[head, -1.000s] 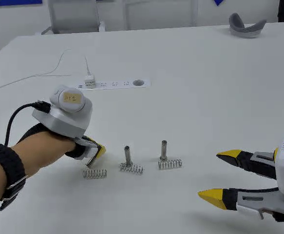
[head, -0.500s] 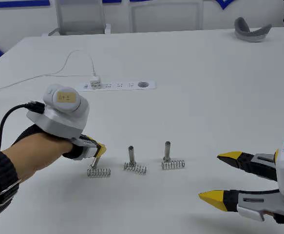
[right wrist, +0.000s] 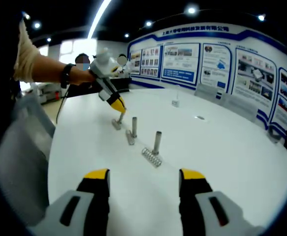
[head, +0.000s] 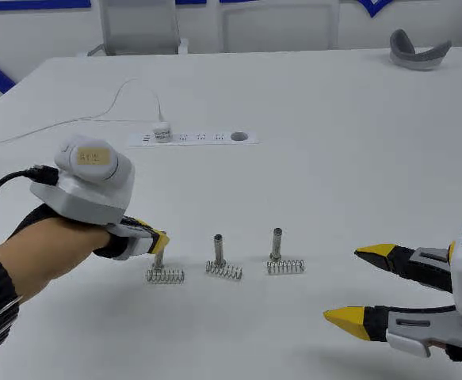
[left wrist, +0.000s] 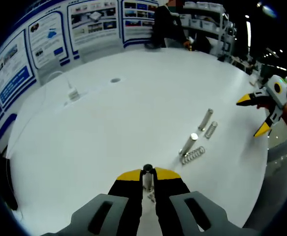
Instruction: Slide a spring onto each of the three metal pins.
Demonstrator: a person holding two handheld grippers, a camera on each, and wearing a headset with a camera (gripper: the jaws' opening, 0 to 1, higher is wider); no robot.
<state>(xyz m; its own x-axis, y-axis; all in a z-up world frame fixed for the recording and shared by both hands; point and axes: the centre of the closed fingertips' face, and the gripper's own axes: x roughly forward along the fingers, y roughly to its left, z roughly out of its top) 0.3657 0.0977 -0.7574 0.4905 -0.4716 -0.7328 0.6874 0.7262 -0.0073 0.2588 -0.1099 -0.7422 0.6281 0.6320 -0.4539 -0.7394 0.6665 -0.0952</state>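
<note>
Three metal pins stand in a row on the white table: the left pin (head: 158, 258), the middle pin (head: 219, 248) and the right pin (head: 276, 243). A spring lies at the foot of each: left spring (head: 165, 275), middle spring (head: 224, 271), right spring (head: 285, 267). My left gripper (head: 159, 242) is shut on the left pin (left wrist: 147, 178), holding it near its top. My right gripper (head: 360, 286) hovers open at the lower right, apart from the pins, with nothing between its jaws. From the right gripper view the pins (right wrist: 156, 142) and springs (right wrist: 151, 157) stand ahead of the open right gripper (right wrist: 143, 174).
A white power strip (head: 189, 138) with a plugged charger and cable lies farther back on the table. A grey curved object (head: 418, 51) rests at the far right corner. Chairs stand behind the table.
My left gripper has stayed on the left pin, which now stands more upright. The head camera shifted, so the scene moved slightly. My right gripper has kept still.
</note>
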